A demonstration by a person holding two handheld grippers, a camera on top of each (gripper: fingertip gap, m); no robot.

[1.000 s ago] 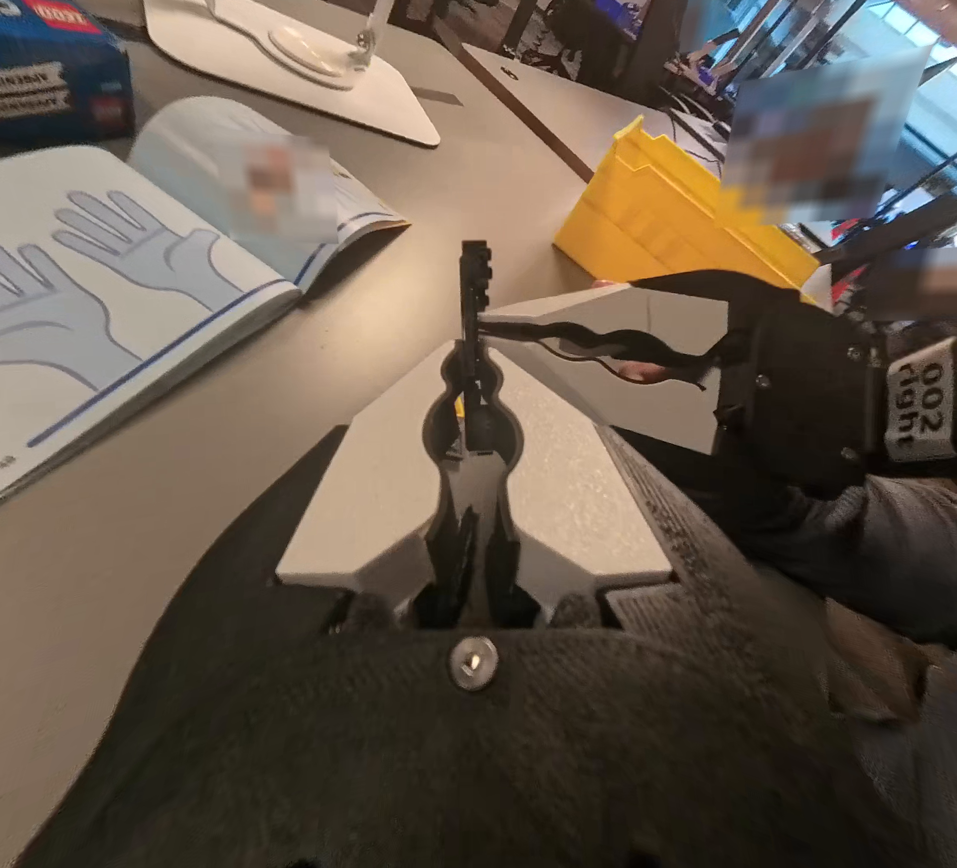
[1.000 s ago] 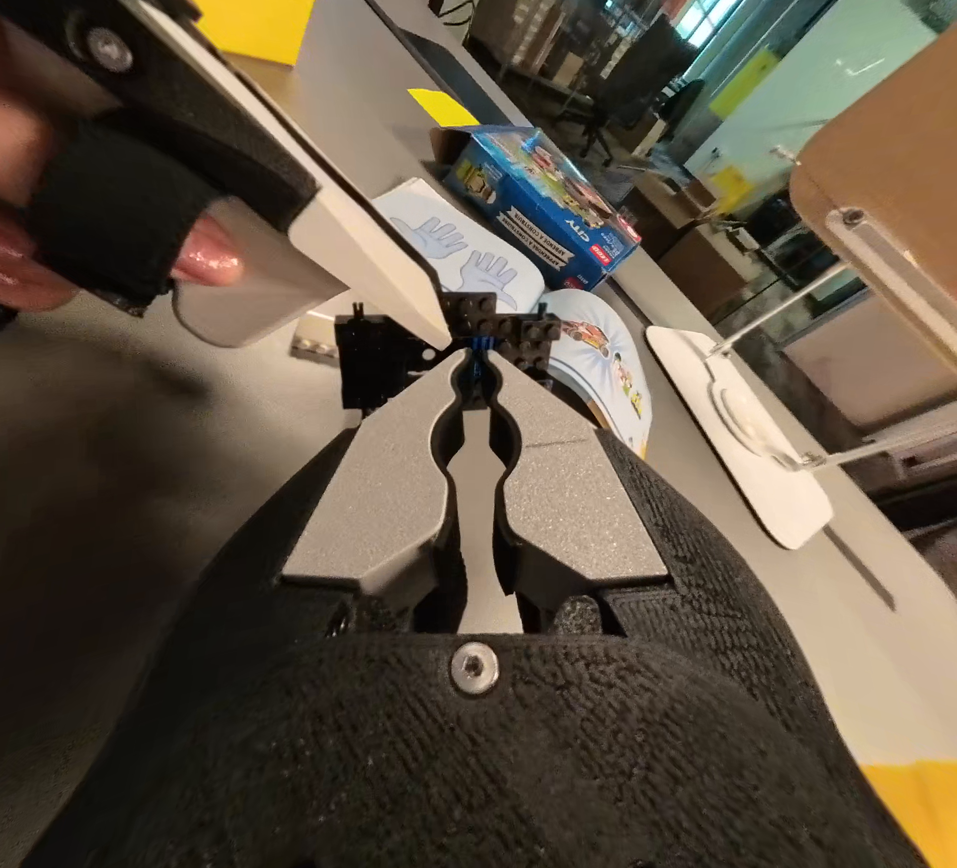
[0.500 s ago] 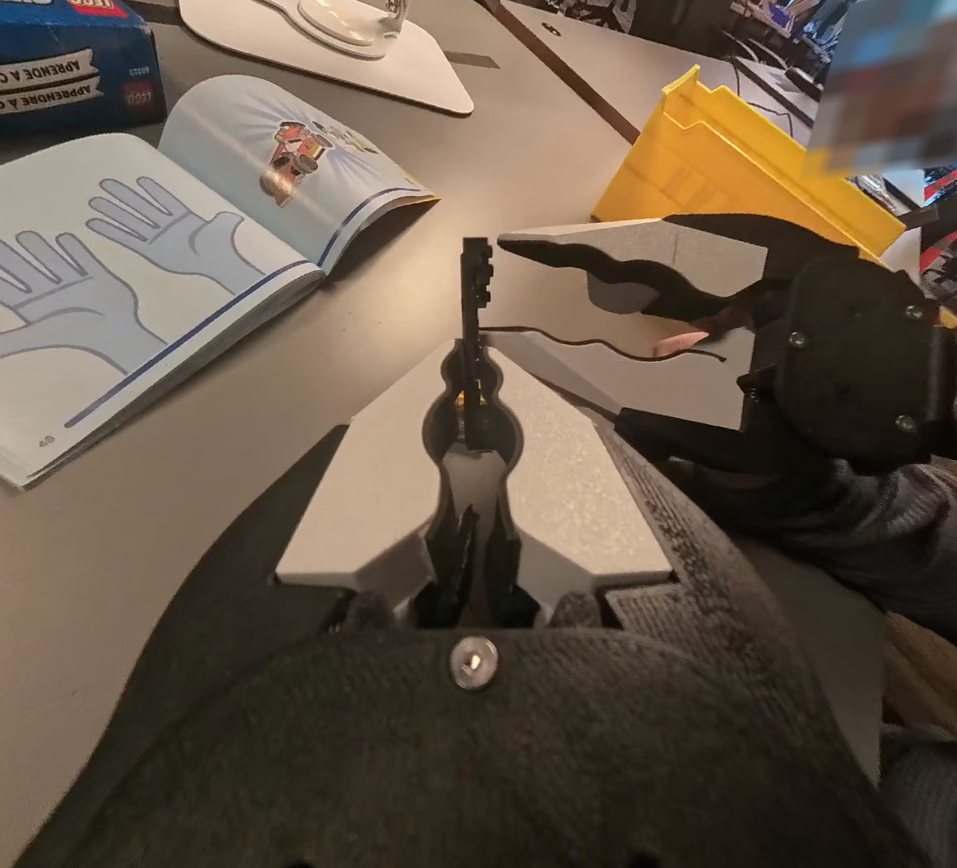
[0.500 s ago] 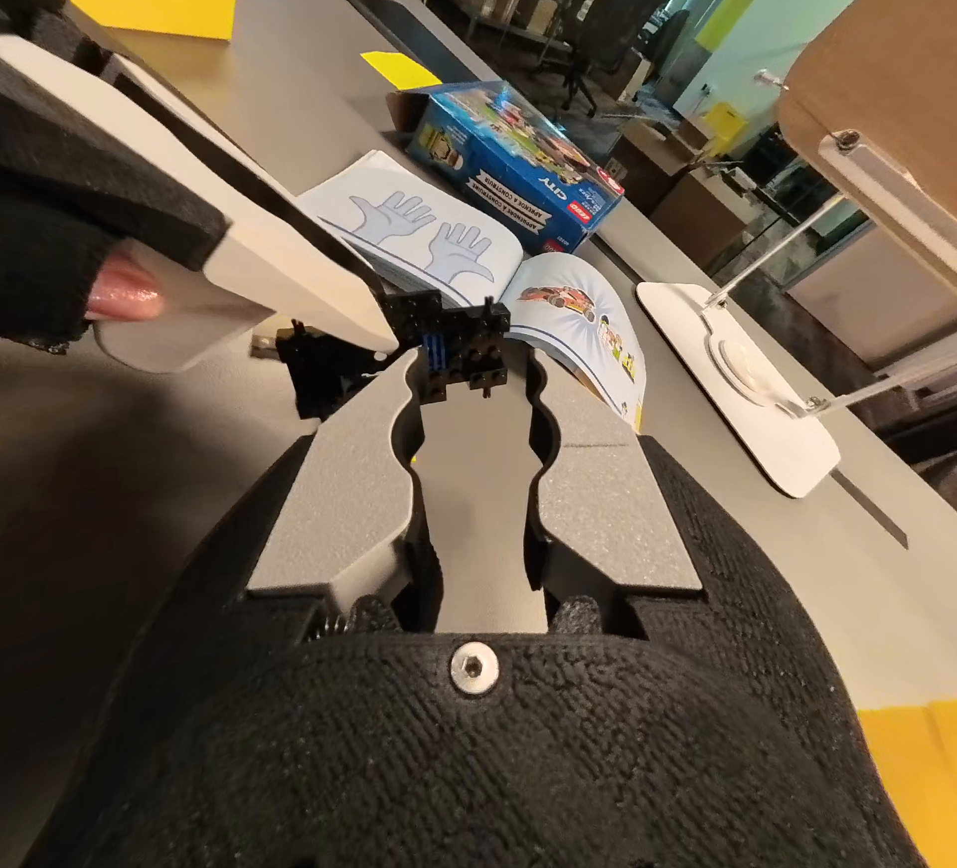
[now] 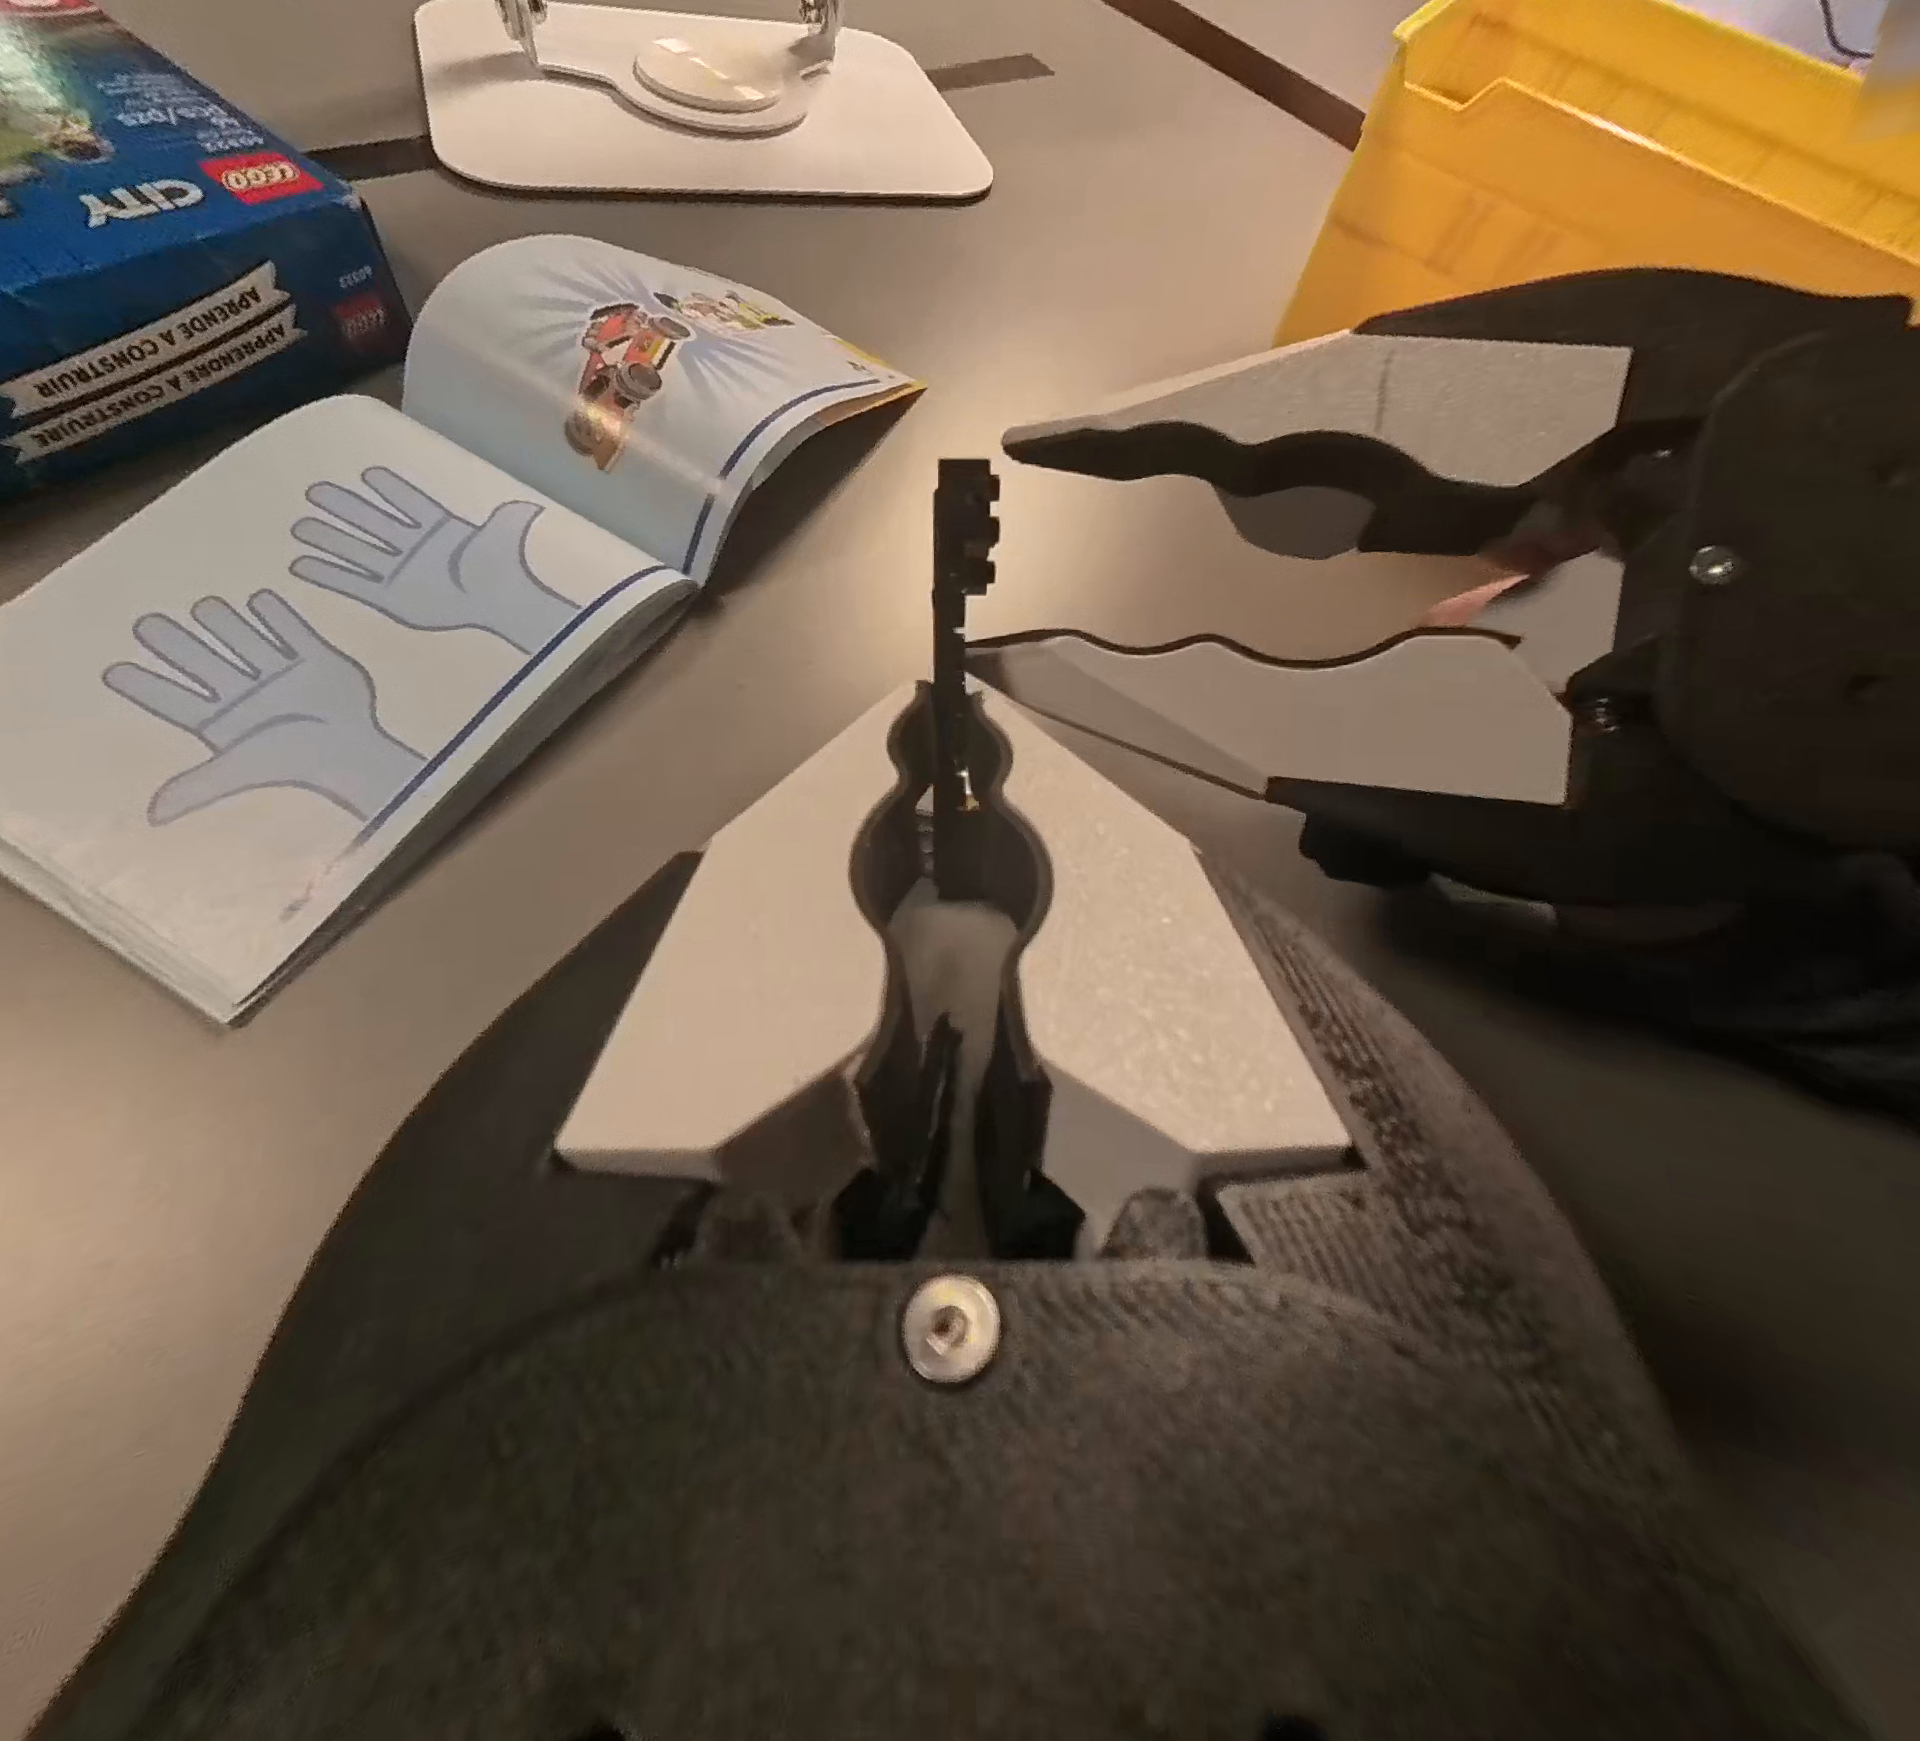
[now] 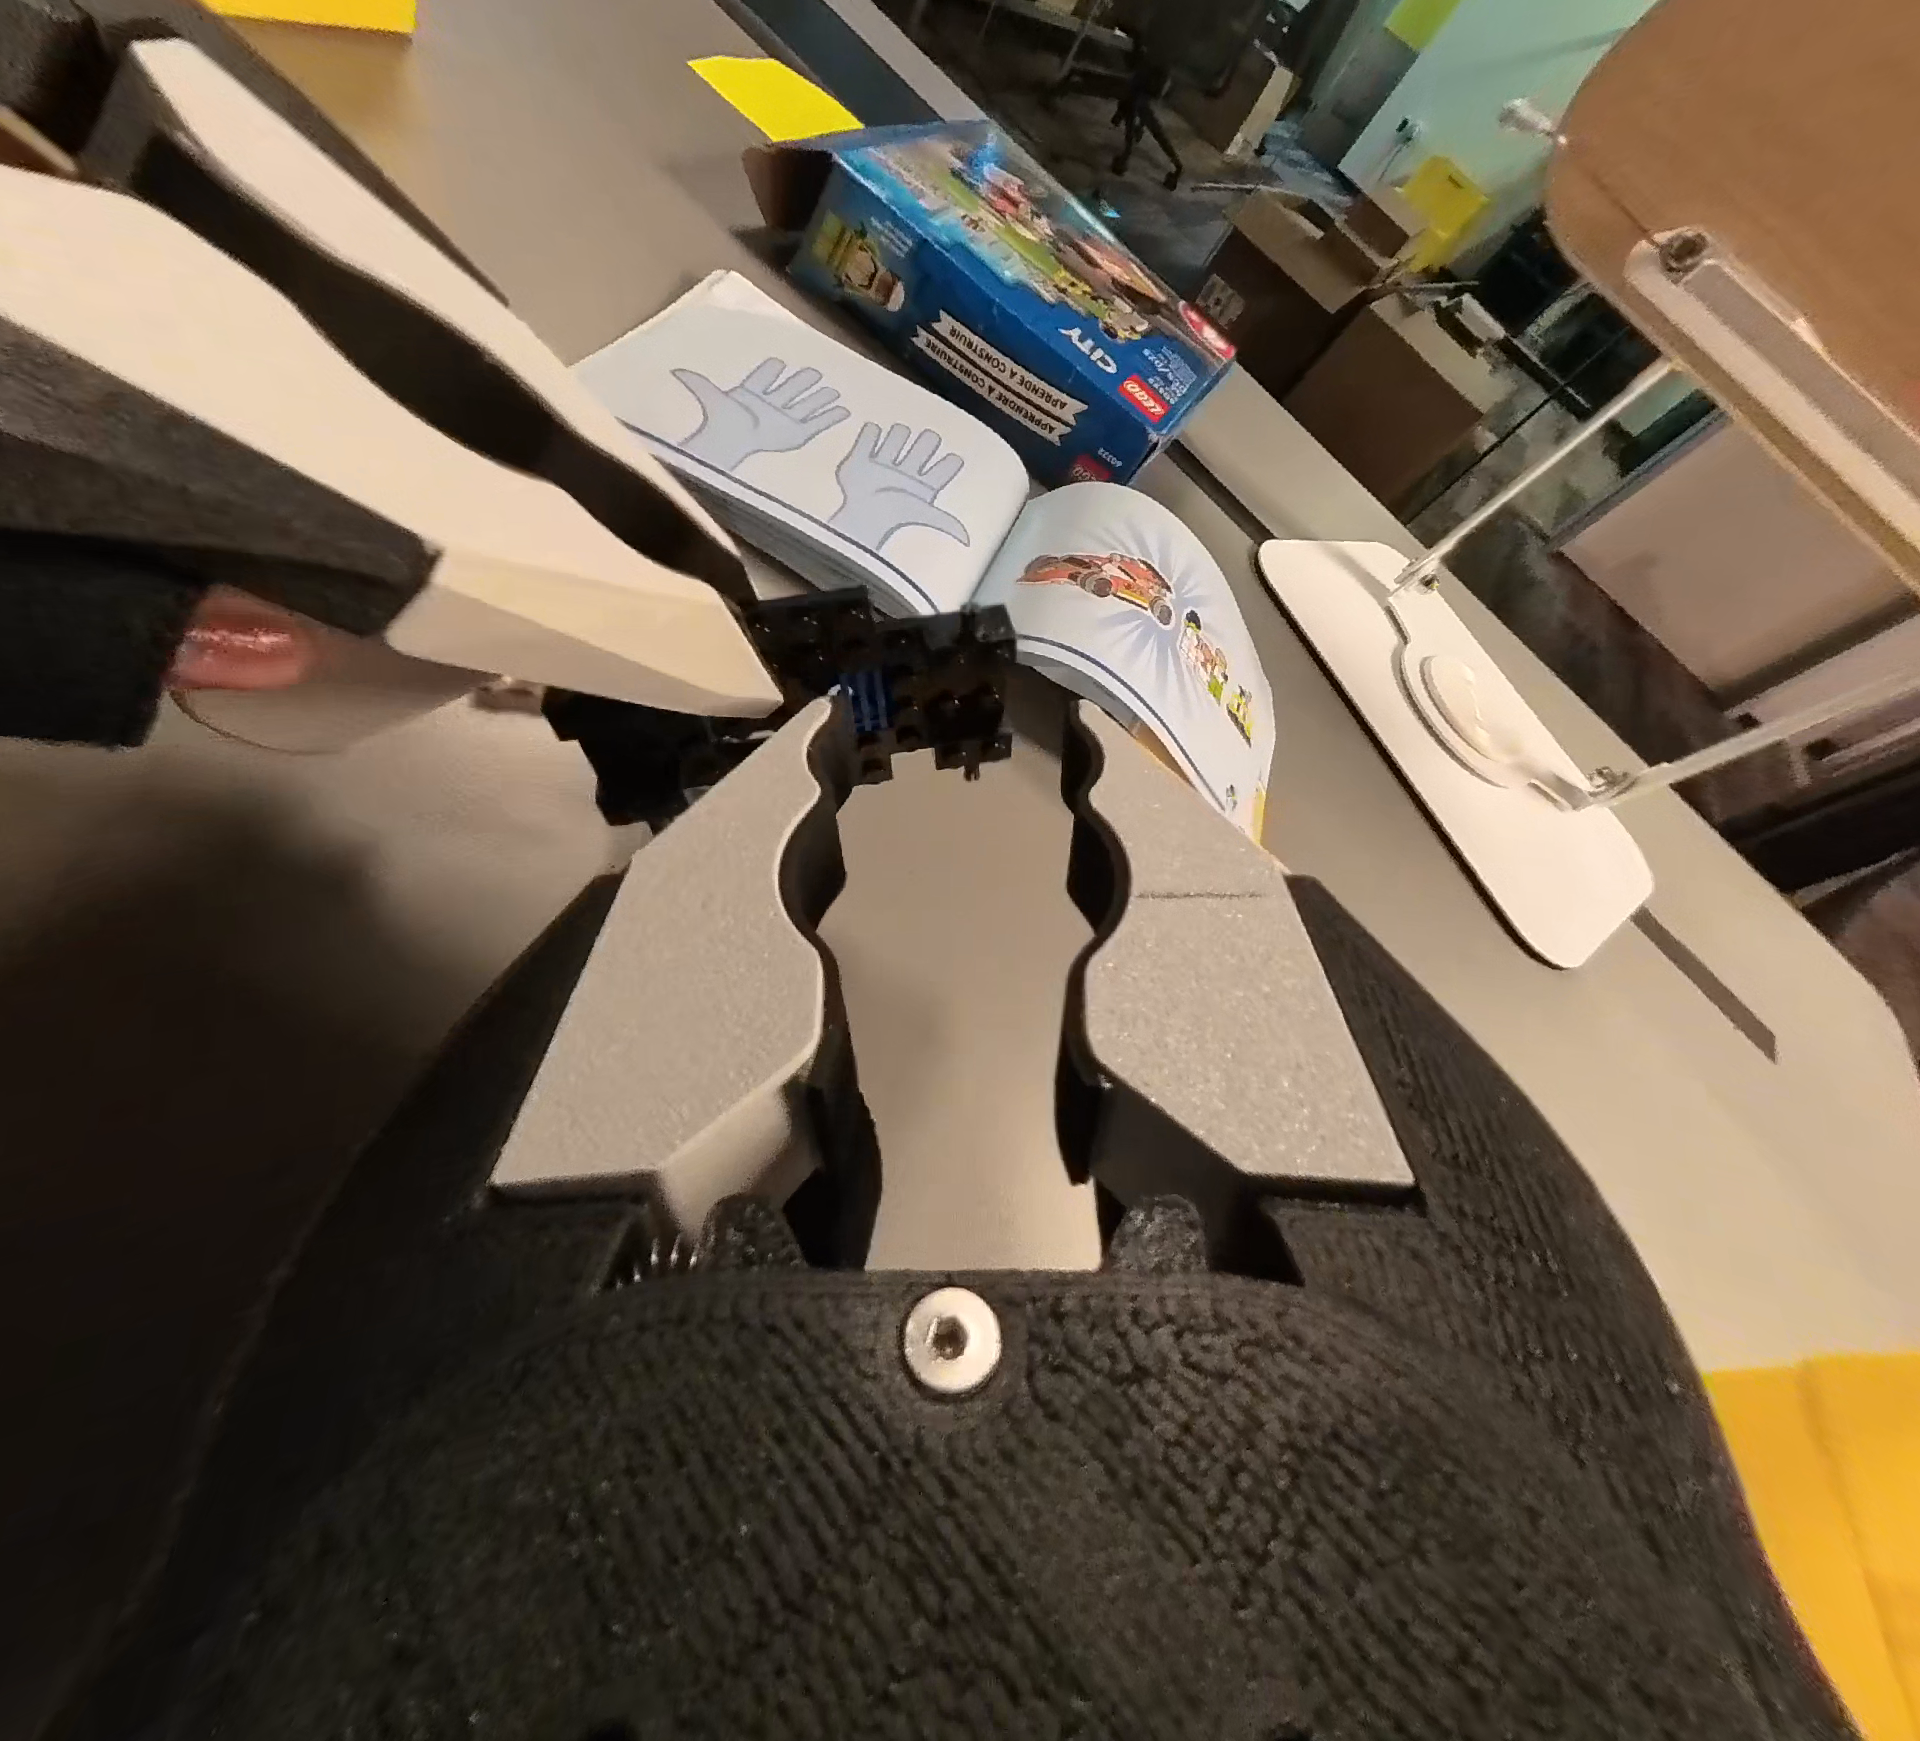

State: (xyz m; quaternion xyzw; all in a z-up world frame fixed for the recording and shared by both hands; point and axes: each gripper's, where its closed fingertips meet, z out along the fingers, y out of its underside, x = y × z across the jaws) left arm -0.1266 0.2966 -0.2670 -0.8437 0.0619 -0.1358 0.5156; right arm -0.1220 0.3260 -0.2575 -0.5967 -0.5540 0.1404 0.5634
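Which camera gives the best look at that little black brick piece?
The right wrist view: the black brick piece faces it, studs and a blue part visible. The left wrist view shows it only edge-on, clamped in the left claw.

Two claws, left and right, were in view, with one black brick assembly, one open booklet, one blue box, one yellow bin and one white stand base.

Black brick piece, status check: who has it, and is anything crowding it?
Left gripper clamped on black brick piece, held edge-up. Right gripper open, fingers astride the piece, not pressing. Open booklet and yellow bin stand apart.
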